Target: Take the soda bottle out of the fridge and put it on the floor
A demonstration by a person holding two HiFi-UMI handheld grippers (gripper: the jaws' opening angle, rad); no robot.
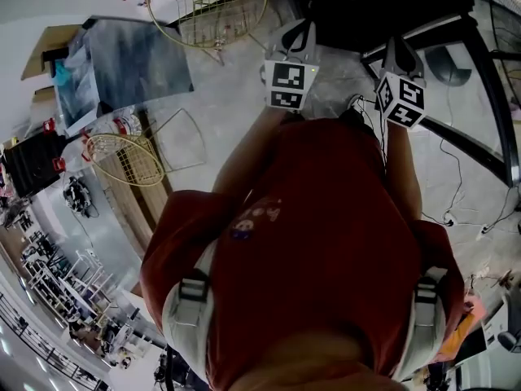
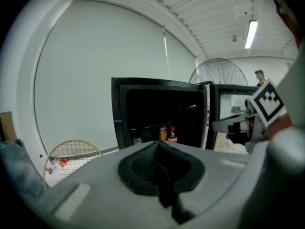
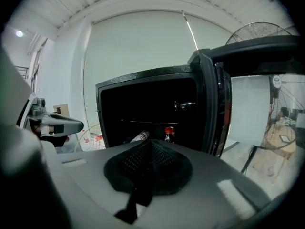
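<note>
Ahead of us, the soda bottle stands upright on a shelf inside the open fridge, well apart from both grippers and a little right of each one's tips. Our left gripper and right gripper both have their jaws pressed together on nothing. Neither looks clearly nearer, and we judge that either must open before reaching in.

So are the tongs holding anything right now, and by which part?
Nothing is held. The left tongs and right tongs are both shut, empty; the soda bottle stands inside the open fridge.
</note>
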